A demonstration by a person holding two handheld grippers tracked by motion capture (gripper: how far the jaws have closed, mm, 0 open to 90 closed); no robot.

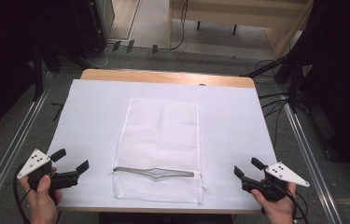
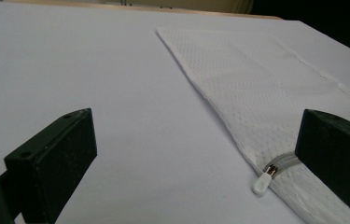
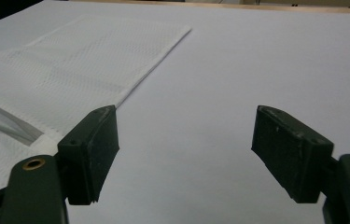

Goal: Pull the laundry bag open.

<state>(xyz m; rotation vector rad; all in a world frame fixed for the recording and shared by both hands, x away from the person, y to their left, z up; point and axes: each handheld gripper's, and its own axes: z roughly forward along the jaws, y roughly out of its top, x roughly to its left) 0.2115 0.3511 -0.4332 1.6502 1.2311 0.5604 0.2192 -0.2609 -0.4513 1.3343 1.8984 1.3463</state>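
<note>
A white mesh bag (image 1: 159, 149) lies flat in the middle of the white-covered table (image 1: 93, 112). Its grey zipper (image 1: 156, 172) runs across near the front end and gapes a little in the middle. The white zipper pull (image 2: 260, 185) lies at the bag's left edge. My left gripper (image 1: 72, 161) hovers open at the front left, a short way left of the bag (image 2: 256, 93). My right gripper (image 1: 248, 168) is open at the front right, apart from the bag (image 3: 70, 70). Nothing sits between either pair of jaws.
The table's wooden far edge (image 1: 163, 77) shows beyond the white cover. Metal rails (image 1: 303, 140) run along both sides of the table, and cables and stand legs (image 1: 275, 100) lie on the floor behind and to the right.
</note>
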